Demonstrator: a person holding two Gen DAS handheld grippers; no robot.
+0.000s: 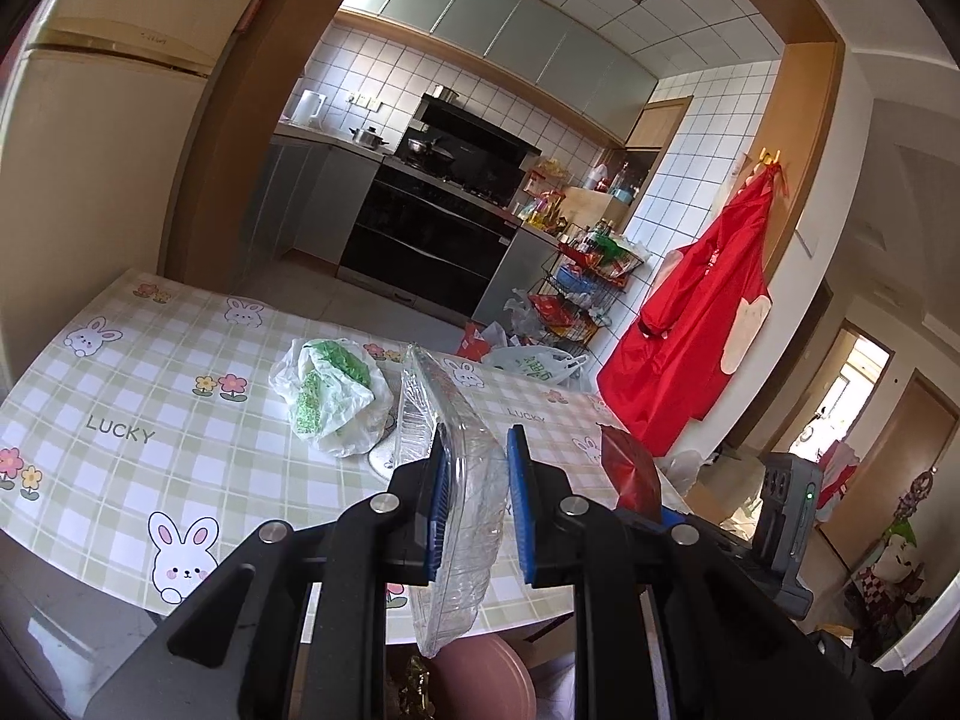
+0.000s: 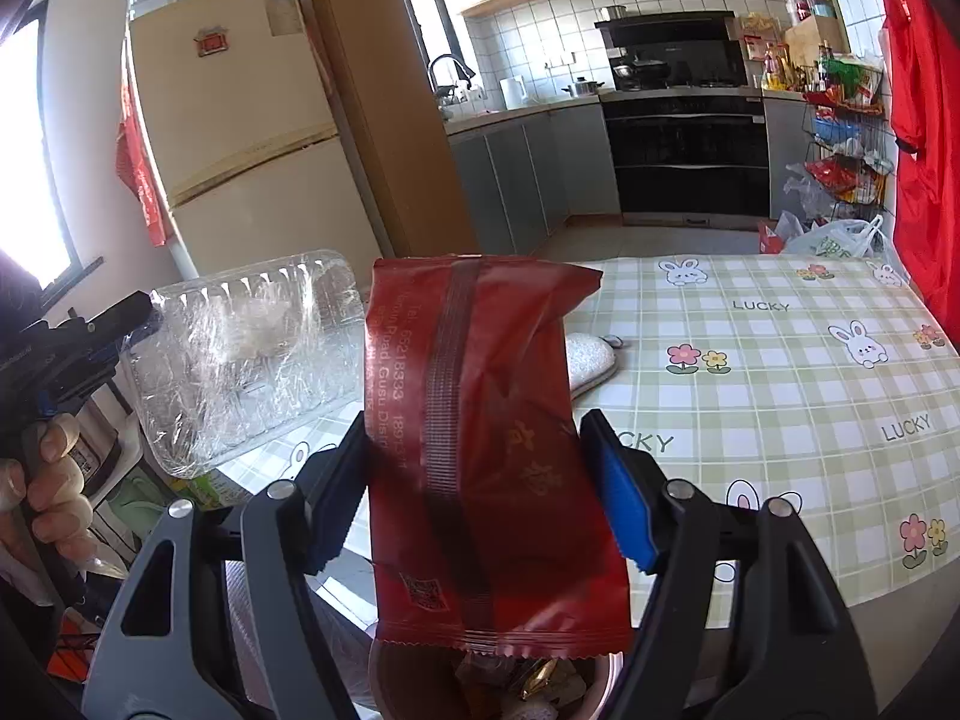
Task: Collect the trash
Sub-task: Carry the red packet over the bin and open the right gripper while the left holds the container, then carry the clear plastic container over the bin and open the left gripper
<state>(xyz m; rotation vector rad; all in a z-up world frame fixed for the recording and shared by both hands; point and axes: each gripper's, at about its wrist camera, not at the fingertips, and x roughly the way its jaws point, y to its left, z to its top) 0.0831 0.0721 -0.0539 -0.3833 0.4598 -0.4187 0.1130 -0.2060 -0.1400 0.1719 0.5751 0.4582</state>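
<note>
Left wrist view showed my left tool (image 1: 474, 468) clenched on a clear plastic clamshell tray (image 1: 447, 462), its ribbed, crinkled walls standing on edge between the blue pads and jutting out ahead of and below them, above the near edge of the checked tabletop (image 1: 150, 384). Beyond the tool tips a crumpled white bag with green print (image 1: 327, 390) lay on the cloth. Right wrist view showed my right tool (image 2: 474, 474) grasping a red foil wrapper (image 2: 480, 450), upright between the pads, with a ribbed seam down its middle, white print along one side and a crimped lower edge hanging over a pink bin (image 2: 600, 678) holding scraps.
</note>
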